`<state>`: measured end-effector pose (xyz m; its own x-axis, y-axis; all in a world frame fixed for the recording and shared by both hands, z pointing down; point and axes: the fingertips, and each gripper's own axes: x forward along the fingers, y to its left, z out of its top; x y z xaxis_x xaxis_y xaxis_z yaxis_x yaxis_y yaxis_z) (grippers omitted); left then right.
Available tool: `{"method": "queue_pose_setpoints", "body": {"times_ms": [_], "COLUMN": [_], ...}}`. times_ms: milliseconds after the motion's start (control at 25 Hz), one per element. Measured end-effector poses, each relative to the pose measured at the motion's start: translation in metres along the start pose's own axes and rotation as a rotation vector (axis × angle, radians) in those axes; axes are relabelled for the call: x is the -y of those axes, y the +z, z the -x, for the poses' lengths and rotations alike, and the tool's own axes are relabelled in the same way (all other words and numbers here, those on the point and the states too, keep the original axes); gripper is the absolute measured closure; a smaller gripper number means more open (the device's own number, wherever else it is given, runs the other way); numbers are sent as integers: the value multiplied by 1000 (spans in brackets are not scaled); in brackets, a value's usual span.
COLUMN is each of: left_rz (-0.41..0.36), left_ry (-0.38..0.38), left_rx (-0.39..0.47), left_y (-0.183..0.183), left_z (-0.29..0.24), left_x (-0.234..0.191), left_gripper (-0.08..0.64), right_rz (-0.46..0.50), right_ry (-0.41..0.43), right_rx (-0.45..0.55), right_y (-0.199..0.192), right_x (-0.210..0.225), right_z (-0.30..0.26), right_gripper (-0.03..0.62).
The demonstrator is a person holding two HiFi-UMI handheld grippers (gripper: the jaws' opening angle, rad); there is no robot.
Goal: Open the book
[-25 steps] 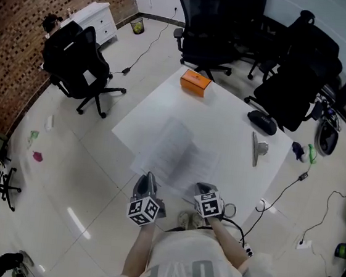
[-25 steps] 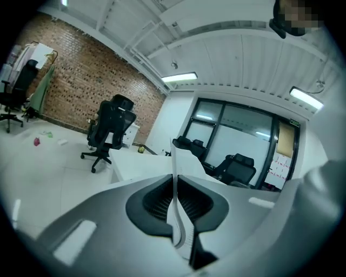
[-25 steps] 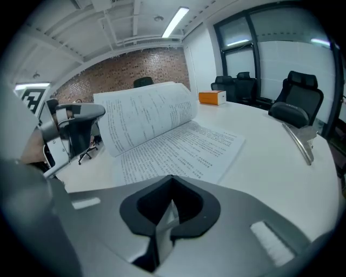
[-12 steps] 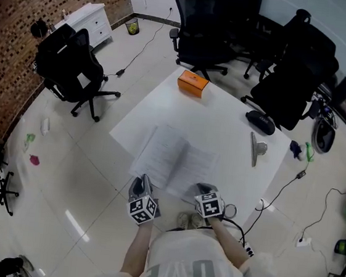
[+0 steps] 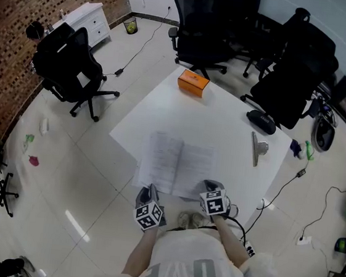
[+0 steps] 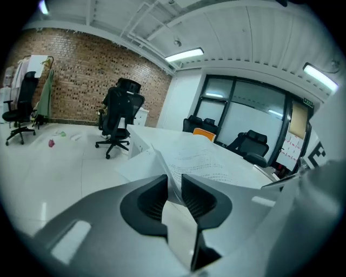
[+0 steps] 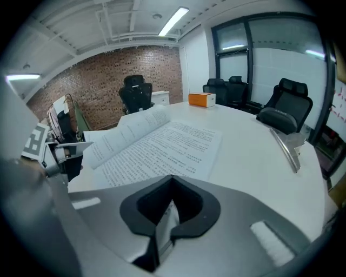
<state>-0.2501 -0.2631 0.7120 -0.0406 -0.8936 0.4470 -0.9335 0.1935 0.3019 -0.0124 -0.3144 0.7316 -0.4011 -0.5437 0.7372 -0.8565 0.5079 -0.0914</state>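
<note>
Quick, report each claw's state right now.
Left claw: closed on a page of the open book.
Right claw: closed, holding nothing.

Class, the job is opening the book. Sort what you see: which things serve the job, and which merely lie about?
Job: book, open on the table; left tongs, closed on a page of it; right tongs, closed.
Lying about: orange box; black object; grey metal piece; office chairs.
</note>
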Motion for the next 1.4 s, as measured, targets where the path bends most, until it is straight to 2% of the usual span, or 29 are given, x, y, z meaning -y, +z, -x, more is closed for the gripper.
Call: {"method": "queue_pose_setpoints", "body": {"times_ms": [200, 280, 400, 680, 880, 1080, 1200, 1320, 1400], "left_rz": [-11, 16, 48, -47, -52, -55, -37, -33, -24], "left_ry": [-102, -122, -131, -163, -173, -180, -150, -47, 19], "left_rx": [-51, -56, -44, 11, 14, -9, -32, -53, -28], "left_y": [-17, -18, -17, -8, -6, -17, -25, -36, -33], "left_z": [0, -2, -1, 12, 16, 20, 24, 37, 44], "left_x": [27, 29, 26, 32, 33, 32, 21, -4, -19], "left_gripper": [458, 449, 431, 388, 369, 351, 328, 341, 351], "right_rz": [-25, -34, -28, -42, -61, -39, -37, -34, -36], "right_ry": [-86, -112, -125, -148, -151, -151, -149, -147, -148], "right_rx": [9, 17, 23, 39, 48, 47, 46, 50, 47], "right_y": [3, 2, 2, 1, 6, 7, 10, 10, 9], "right_x": [31, 41, 46, 57, 59, 62, 60, 59, 61], "right_z": [6, 9, 9, 6, 6, 3, 4, 6, 5], "right_gripper": [589, 589, 589, 589, 589, 589, 589, 589, 589]}}
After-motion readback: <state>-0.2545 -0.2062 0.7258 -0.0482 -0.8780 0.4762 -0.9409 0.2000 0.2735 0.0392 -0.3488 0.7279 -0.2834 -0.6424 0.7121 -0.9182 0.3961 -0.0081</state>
